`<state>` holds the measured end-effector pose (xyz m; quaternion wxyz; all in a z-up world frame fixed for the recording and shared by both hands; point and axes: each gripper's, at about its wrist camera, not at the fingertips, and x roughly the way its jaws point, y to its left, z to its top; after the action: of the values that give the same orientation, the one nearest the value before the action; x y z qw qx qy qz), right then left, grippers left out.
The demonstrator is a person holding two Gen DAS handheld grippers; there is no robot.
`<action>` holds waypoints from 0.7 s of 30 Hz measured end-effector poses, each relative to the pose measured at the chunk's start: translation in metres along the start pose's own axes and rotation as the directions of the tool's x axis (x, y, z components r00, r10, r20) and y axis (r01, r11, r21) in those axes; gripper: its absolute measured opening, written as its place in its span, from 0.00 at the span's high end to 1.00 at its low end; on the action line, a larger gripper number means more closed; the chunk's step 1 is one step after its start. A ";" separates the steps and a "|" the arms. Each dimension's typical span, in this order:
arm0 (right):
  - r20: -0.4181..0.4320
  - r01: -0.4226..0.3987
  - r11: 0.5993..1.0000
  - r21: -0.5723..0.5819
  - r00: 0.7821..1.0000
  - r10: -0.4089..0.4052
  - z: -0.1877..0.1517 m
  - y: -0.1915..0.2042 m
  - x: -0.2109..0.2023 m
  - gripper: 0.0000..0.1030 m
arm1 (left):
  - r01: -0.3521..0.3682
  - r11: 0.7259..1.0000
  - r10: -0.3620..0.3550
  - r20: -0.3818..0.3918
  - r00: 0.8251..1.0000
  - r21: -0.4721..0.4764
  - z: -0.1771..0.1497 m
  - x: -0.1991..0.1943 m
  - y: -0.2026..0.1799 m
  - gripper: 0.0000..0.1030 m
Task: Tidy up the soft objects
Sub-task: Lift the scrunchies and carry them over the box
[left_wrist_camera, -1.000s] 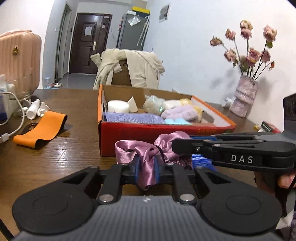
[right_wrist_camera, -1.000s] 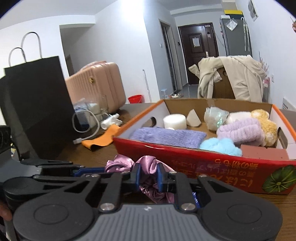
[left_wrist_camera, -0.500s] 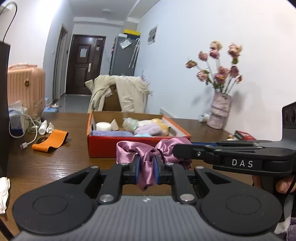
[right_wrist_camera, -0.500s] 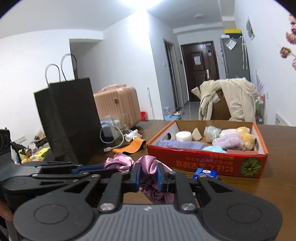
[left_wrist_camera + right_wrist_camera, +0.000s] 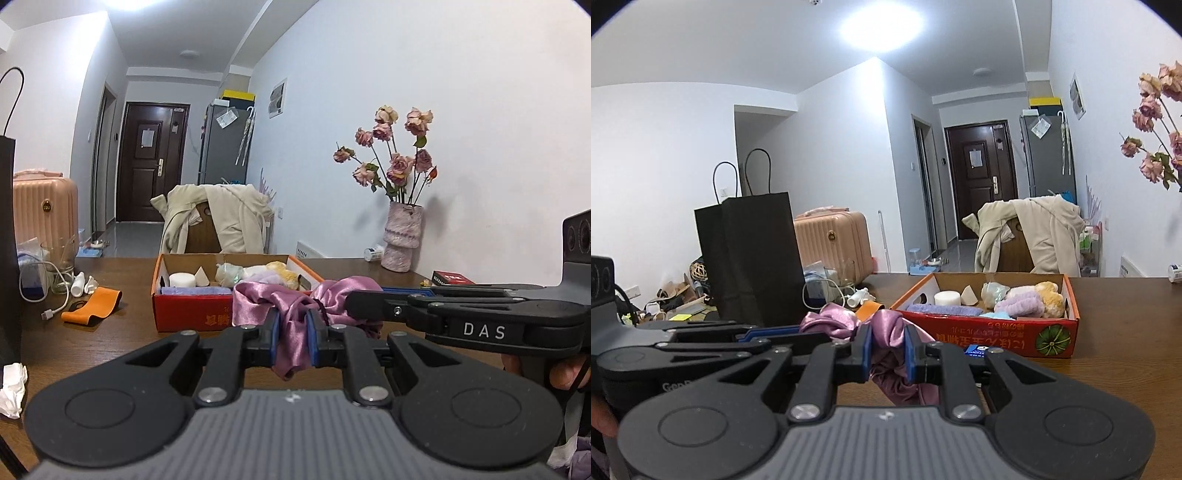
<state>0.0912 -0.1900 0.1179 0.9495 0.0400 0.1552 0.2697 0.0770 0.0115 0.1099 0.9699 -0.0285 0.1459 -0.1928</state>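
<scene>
Left gripper [image 5: 291, 341] and right gripper [image 5: 886, 354] both pinch a crumpled, glossy mauve scrunchie [image 5: 295, 306].

We see both views evenly lit from overhead; a ceiling light [image 5: 881, 27] blows out to white glare at top centre of the right view. Fisheye bending darkens the corners. Focus stays sharp, shadows soft.

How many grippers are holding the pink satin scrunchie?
2: the left gripper pinches one part of the pink satin scrunchie; the right gripper pinches another part.
</scene>
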 end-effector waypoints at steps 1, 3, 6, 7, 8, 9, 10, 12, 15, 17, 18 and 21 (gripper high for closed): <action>0.005 0.002 1.000 0.001 1.000 -0.002 0.000 0.000 -0.002 0.83 | 0.001 1.000 -0.001 0.002 1.000 0.003 0.000 -0.001 -0.001 0.85; 0.013 0.003 1.000 0.006 1.000 -0.003 -0.001 0.000 -0.005 0.83 | 0.004 1.000 -0.004 0.004 1.000 0.008 0.001 -0.001 -0.002 0.85; 0.019 0.006 1.000 0.016 1.000 -0.006 -0.002 -0.003 -0.004 0.83 | 0.008 1.000 -0.008 0.008 1.000 0.018 0.002 0.001 -0.002 0.85; 0.019 0.006 1.000 0.020 1.000 -0.006 -0.003 -0.004 -0.003 0.83 | 0.007 1.000 -0.008 0.008 1.000 0.021 0.002 0.002 -0.001 0.85; 0.017 0.006 1.000 0.022 1.000 -0.007 -0.003 -0.006 0.000 0.83 | 0.009 1.000 -0.009 0.008 1.000 0.022 0.003 0.005 0.000 0.85; 0.015 0.009 1.000 0.022 1.000 -0.009 -0.002 -0.007 0.003 0.83 | 0.012 1.000 -0.013 0.006 1.000 0.020 0.004 0.008 0.002 0.85; 0.013 0.012 1.000 0.020 1.000 -0.012 -0.001 -0.008 0.006 0.83 | 0.015 1.000 -0.015 0.004 1.000 0.019 0.006 0.012 0.005 0.85; 0.009 0.015 1.000 0.014 1.000 -0.015 0.004 -0.011 0.015 0.83 | 0.022 1.000 -0.022 0.002 1.000 0.021 0.013 0.021 0.010 0.85; 0.012 0.020 1.000 -0.004 1.000 -0.020 0.017 -0.019 0.033 0.83 | 0.032 0.999 -0.032 0.001 0.999 0.030 0.026 0.044 0.022 0.85; 0.004 0.025 1.000 -0.003 1.000 -0.025 0.027 -0.027 0.049 0.83 | 0.040 0.999 -0.040 -0.013 0.999 0.012 0.036 0.065 0.034 0.85; -0.004 0.031 1.000 -0.003 1.000 -0.031 0.033 -0.032 0.060 0.83 | 0.043 0.999 -0.043 -0.017 0.999 0.005 0.041 0.074 0.039 0.85; -0.015 0.040 0.999 -0.015 0.999 -0.040 0.049 -0.046 0.092 0.83 | 0.041 0.999 -0.041 -0.022 0.999 -0.005 0.058 0.106 0.055 0.85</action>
<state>0.2040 -0.1803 0.1319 0.9538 0.0277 0.1613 0.2520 0.2076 0.0220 0.1300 0.9640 -0.0314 0.1564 -0.2127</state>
